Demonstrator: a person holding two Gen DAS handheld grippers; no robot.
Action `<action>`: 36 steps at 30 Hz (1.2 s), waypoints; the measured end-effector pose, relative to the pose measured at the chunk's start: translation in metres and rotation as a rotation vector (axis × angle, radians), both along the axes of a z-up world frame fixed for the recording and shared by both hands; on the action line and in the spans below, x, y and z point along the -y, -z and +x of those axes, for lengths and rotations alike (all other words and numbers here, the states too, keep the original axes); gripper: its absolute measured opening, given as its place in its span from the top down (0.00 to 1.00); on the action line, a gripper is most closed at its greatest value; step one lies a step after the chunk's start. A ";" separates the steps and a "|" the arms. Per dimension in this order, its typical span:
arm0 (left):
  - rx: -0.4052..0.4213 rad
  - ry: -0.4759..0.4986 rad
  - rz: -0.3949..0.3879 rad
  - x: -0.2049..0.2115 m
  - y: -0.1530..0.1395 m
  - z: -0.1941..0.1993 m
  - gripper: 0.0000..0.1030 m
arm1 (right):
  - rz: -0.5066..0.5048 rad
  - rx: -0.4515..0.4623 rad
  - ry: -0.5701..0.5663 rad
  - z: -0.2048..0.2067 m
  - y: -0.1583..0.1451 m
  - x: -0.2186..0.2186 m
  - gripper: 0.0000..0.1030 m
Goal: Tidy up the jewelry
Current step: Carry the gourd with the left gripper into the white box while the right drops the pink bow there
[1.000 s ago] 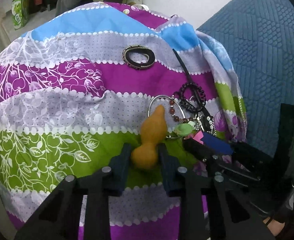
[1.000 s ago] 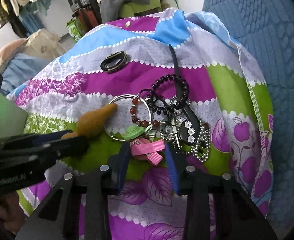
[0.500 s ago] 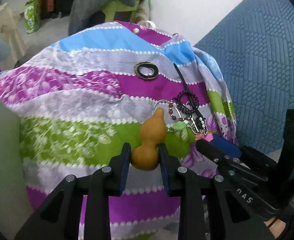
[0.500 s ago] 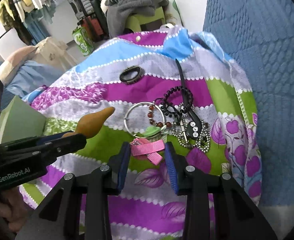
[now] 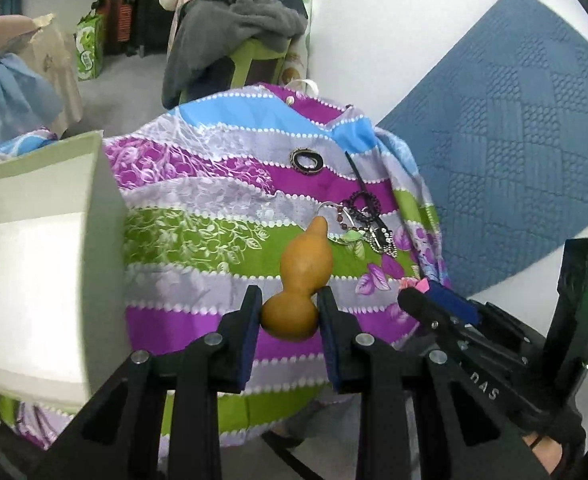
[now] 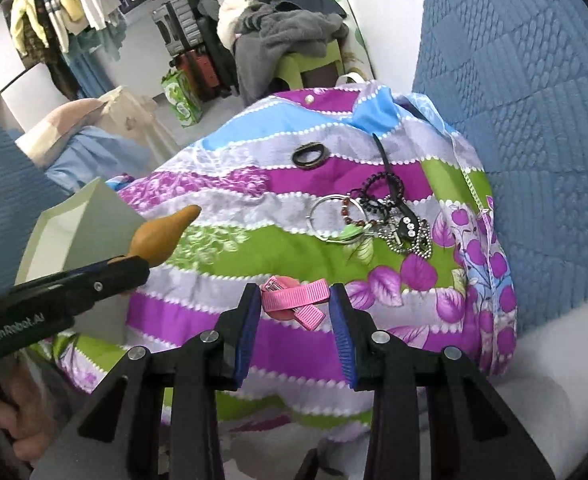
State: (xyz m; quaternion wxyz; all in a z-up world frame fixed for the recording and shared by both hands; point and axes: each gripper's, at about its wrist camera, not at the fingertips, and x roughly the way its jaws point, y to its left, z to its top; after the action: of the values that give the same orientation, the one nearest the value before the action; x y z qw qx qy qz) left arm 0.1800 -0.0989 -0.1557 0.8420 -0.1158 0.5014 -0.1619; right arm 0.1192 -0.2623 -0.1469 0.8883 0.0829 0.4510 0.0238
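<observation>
**Both grippers loaded, held above the cloth**

Left wrist view: left gripper (image 5: 290,316) is partly closed, pads clamped on the lower bulb of an orange-brown gourd (image 5: 299,280); neck points away, far end up. Gourd is off the striped cloth (image 5: 214,184). Open white box (image 5: 34,276) sits at left, its wall beside the cloth. Far on the cloth: dark oval ring (image 5: 305,160). Right of the gourd's tip: jewelry pile (image 5: 361,220) of silver hoop, beads, black coil, chain. Right gripper (image 5: 433,300) enters from the right, a bit of pink at its tip.

Right wrist view: right gripper (image 6: 295,300) is narrowly open, pads pressing both ends of a pink bow clip (image 6: 295,298), lifted off the cloth (image 6: 254,248). Pile (image 6: 377,216) lies far right of centre; ring (image 6: 311,155) beyond it. Left gripper (image 6: 126,268) holds the gourd (image 6: 162,232) at left, in front of the box (image 6: 74,220).
</observation>
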 end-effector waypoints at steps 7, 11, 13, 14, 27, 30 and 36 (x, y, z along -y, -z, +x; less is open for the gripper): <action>0.064 -0.007 0.044 -0.028 -0.050 -0.017 0.73 | 0.007 0.064 0.016 -0.007 -0.043 -0.019 0.68; 0.127 -0.035 0.030 -0.046 -0.085 -0.024 0.73 | -0.002 0.131 -0.004 -0.008 -0.081 -0.032 0.68; 0.154 -0.050 0.014 -0.056 -0.101 -0.027 0.73 | -0.019 0.157 -0.016 -0.008 -0.098 -0.039 0.68; 0.171 -0.057 0.010 -0.063 -0.111 -0.029 0.73 | -0.022 0.166 -0.022 -0.008 -0.104 -0.041 0.68; 0.263 -0.176 0.044 -0.147 -0.160 -0.048 0.73 | -0.057 0.290 -0.149 0.008 -0.159 -0.115 0.68; 0.256 -0.217 0.063 -0.171 -0.156 -0.050 0.73 | -0.043 0.282 -0.197 0.018 -0.154 -0.136 0.68; 0.205 -0.293 0.080 -0.216 -0.128 -0.048 0.73 | -0.022 0.245 -0.306 0.036 -0.135 -0.182 0.68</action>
State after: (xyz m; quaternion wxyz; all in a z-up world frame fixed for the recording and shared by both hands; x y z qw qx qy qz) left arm 0.1322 0.1169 -0.0274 0.9071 -0.1372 0.3969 -0.0284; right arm 0.1557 -0.0804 -0.0119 0.9234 0.0000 0.3472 0.1637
